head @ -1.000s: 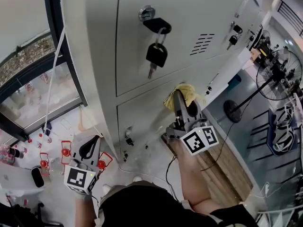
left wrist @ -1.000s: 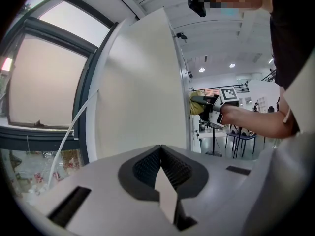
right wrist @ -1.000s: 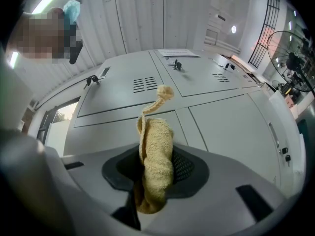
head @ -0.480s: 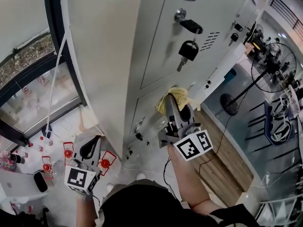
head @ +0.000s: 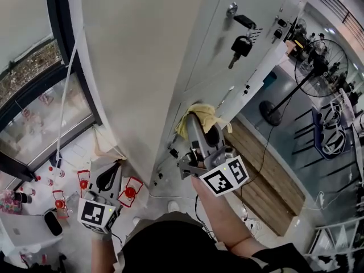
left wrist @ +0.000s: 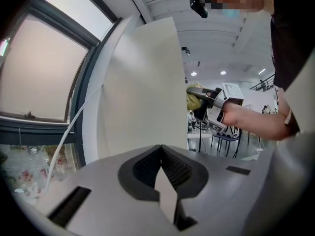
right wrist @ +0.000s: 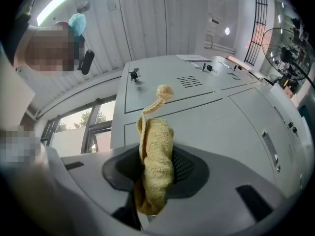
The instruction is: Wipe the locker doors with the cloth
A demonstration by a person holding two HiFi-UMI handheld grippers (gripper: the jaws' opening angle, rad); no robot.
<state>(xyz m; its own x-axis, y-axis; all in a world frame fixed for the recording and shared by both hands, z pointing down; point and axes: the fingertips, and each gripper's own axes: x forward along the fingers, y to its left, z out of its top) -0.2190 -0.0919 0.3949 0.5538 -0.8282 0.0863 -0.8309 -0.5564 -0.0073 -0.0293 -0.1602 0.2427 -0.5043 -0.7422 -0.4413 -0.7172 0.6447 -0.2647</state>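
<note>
The right gripper [head: 195, 120] pinches a yellow cloth [head: 200, 114] between its jaws. The bunched cloth is held up at the grey locker doors [head: 227, 67], low on the front near the seam between two doors. It seems to touch the metal, though the steep angle leaves that unsure. In the right gripper view a thin tail of the cloth curls up past the jaw tips. The left gripper [head: 109, 175] hangs low beside the lockers' plain side panel [head: 131, 67], its jaws pressed together with nothing between them. A black key [head: 241, 45] dangles from a lock on the upper door, and more keys show on doors farther along. A dark-framed window [head: 34, 107] stands left of the lockers, with a white cable [head: 64, 101] running down in front of it. On the pale floor below lie small red items [head: 129, 192]. To the right are a wooden floor strip [head: 267, 181] and a standing fan [head: 318, 67].
</note>
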